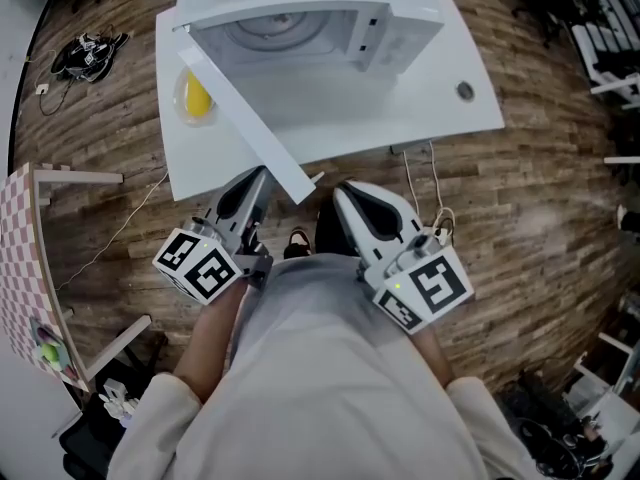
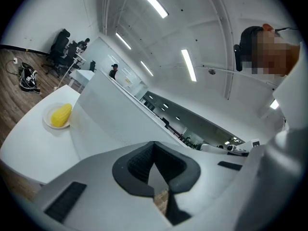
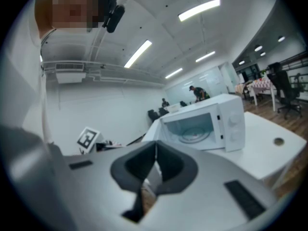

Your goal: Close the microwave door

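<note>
Microwave (image 1: 330, 28) sits at the back of the counter (image 1: 440, 98) with its cavity facing me. The door (image 1: 245, 118) is swung wide open on my left, free end reaching toward the counter's front edge. Risks as I read them: a closed tip pushing on that smooth panel near the free corner could skid off it. A hard shove could slide the whole oven back or bounce the door off the latch instead of seating it. The corn (image 2: 61, 115) on its plate (image 2: 48, 124) lies on the outer side of the door, outside the closing arc, so probably safe. Left hand-held gripper (image 1: 257, 176) is low by my torso, tilted up, tip just beside the door's free end; can't tell if touching. Its jaws are together with nothing between them. Right hand-held gripper (image 1: 342, 192) is alongside at a similar tilt, aimed at the open cavity, jaws likewise together and empty.
</note>
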Demonstrator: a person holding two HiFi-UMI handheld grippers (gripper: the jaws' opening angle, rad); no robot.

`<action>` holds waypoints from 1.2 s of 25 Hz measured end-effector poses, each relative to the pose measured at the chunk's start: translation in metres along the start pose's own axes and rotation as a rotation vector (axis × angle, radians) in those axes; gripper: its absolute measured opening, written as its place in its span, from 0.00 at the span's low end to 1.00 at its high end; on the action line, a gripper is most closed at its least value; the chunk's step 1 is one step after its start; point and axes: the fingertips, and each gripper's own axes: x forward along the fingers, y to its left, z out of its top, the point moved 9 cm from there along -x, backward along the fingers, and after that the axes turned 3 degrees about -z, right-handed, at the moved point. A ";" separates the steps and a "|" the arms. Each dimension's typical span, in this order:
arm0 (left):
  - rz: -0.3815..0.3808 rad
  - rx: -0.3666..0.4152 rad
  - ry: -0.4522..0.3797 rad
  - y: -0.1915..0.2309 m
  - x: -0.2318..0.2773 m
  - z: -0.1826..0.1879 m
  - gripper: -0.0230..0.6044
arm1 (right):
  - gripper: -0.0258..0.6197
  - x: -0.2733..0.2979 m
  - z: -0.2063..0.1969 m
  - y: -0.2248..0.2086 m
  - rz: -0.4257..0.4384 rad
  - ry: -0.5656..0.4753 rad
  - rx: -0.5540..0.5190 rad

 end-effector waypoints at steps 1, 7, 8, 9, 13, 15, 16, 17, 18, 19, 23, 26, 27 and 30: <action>-0.002 0.000 0.002 0.000 0.001 0.000 0.06 | 0.08 0.000 0.000 -0.001 -0.002 0.000 0.001; -0.013 0.000 0.008 0.000 0.009 0.002 0.06 | 0.08 0.001 0.001 -0.006 -0.010 -0.002 0.005; -0.015 0.000 0.009 0.000 0.011 0.002 0.06 | 0.08 0.001 0.002 -0.007 -0.011 -0.002 0.005; -0.016 0.000 0.011 0.000 0.012 0.003 0.06 | 0.08 0.002 0.002 -0.008 -0.013 -0.002 0.006; -0.020 -0.007 0.009 0.001 0.015 0.004 0.06 | 0.08 0.002 0.001 -0.011 -0.018 0.002 0.010; -0.022 -0.005 0.010 0.001 0.017 0.004 0.06 | 0.08 0.002 0.002 -0.013 -0.021 0.002 0.009; -0.023 -0.005 0.011 0.001 0.018 0.005 0.06 | 0.08 0.002 0.002 -0.013 -0.022 0.002 0.009; -0.024 -0.006 0.011 0.001 0.019 0.005 0.06 | 0.08 0.001 0.003 -0.014 -0.024 0.001 0.009; -0.025 -0.007 0.012 0.001 0.020 0.005 0.06 | 0.08 0.001 0.003 -0.015 -0.025 0.000 0.009; -0.025 -0.007 0.012 0.001 0.020 0.005 0.06 | 0.08 0.001 0.004 -0.015 -0.026 -0.001 0.009; -0.028 -0.009 0.012 0.000 0.024 0.005 0.06 | 0.08 0.000 0.004 -0.017 -0.030 -0.003 0.011; -0.031 -0.010 0.014 0.000 0.026 0.005 0.06 | 0.08 -0.001 0.005 -0.018 -0.033 -0.005 0.013; -0.032 -0.011 0.014 -0.001 0.027 0.006 0.06 | 0.08 -0.002 0.005 -0.019 -0.035 -0.005 0.013; -0.033 -0.013 0.015 -0.001 0.029 0.005 0.06 | 0.08 -0.002 0.005 -0.020 -0.038 -0.009 0.015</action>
